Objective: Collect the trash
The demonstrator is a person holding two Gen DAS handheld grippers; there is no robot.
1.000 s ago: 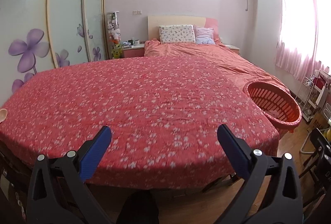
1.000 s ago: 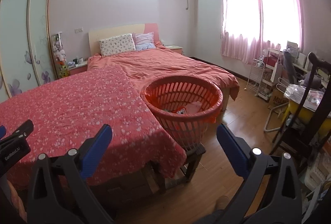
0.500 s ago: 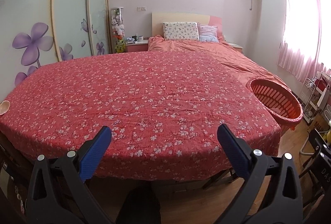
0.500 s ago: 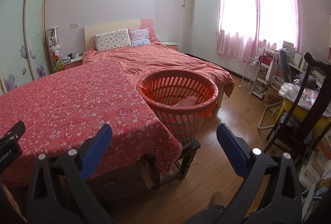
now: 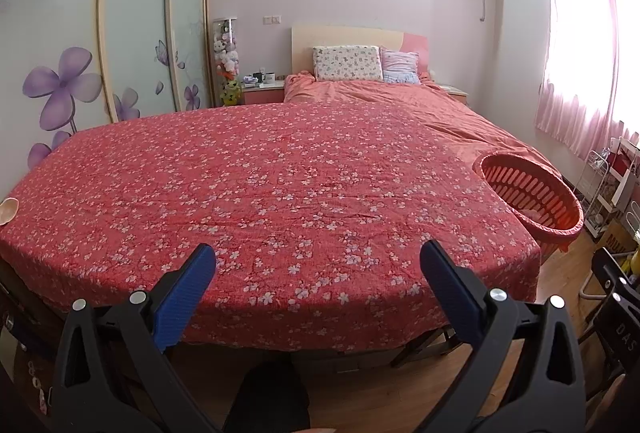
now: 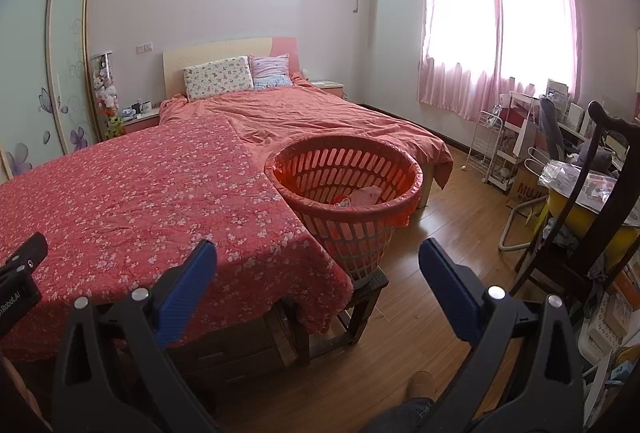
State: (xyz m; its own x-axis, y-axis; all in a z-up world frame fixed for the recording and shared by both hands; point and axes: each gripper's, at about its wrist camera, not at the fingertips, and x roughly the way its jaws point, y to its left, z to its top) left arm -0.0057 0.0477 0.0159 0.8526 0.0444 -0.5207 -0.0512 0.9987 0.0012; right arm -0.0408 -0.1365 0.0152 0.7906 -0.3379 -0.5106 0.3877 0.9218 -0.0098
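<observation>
Both claws gape empty; the basket (image 6: 344, 189) sits just ahead of the right claw (image 6: 316, 265), nearer than the left claw (image 5: 318, 267).

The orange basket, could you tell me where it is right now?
The orange basket stands on a small dark stool at the right corner of the floral bedspread; the left wrist view shows it at the far right.

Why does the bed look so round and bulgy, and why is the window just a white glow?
Left wrist view: the fisheye lens bows the floral bedspread into a dome and darkens the corners. Right wrist view: daylight through the pink curtains overexposes the window; the orange basket stays sharp, and straight wardrobe doors curve.
</observation>
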